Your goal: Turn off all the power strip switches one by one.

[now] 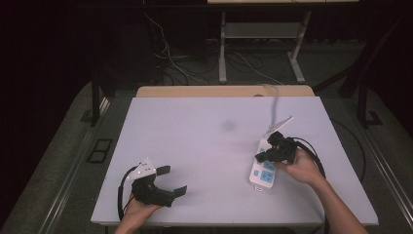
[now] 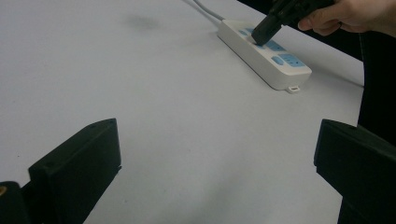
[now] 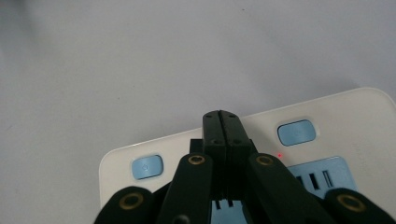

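While its 2 jaws are clenched flat against each other with nothing between them, the right gripper (image 3: 223, 116) presses its tip down on the white power strip (image 1: 263, 168), between 2 blue switch buttons (image 3: 147, 166) and above a blue socket. That strip lies on the right half of the white tabletop (image 1: 204, 146), its cord running toward the far edge. Well apart at the near left, the left gripper (image 1: 171, 179) rests with jaws released, spread wide over bare surface.
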{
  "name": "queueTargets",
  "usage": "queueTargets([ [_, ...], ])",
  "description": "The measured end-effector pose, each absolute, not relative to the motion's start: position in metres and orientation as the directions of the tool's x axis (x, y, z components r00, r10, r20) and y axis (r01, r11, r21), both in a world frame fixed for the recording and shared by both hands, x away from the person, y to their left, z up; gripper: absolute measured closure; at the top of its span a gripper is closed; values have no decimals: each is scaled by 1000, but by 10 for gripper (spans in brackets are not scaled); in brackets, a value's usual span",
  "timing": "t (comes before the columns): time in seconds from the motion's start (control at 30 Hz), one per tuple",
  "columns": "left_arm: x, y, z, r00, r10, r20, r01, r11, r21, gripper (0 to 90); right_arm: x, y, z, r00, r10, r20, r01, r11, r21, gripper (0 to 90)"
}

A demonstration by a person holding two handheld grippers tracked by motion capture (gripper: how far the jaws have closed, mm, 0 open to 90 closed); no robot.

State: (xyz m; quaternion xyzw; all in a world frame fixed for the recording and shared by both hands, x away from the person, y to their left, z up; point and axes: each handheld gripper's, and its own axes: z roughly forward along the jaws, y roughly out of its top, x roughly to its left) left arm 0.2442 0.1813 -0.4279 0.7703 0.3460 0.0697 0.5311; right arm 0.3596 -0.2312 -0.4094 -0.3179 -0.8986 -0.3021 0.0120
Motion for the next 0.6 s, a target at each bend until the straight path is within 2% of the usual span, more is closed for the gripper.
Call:
queueTargets([
  [0.33,244,181,-428,753,605,-260,458,-198,867,0,358,-231,-410,-804,560,200,567,621,541,900],
  [0.6,244,180,-428,756,602,-258,458,-204,865,0,359,-240,-416,-788,559,259,590,564,578,900],
])
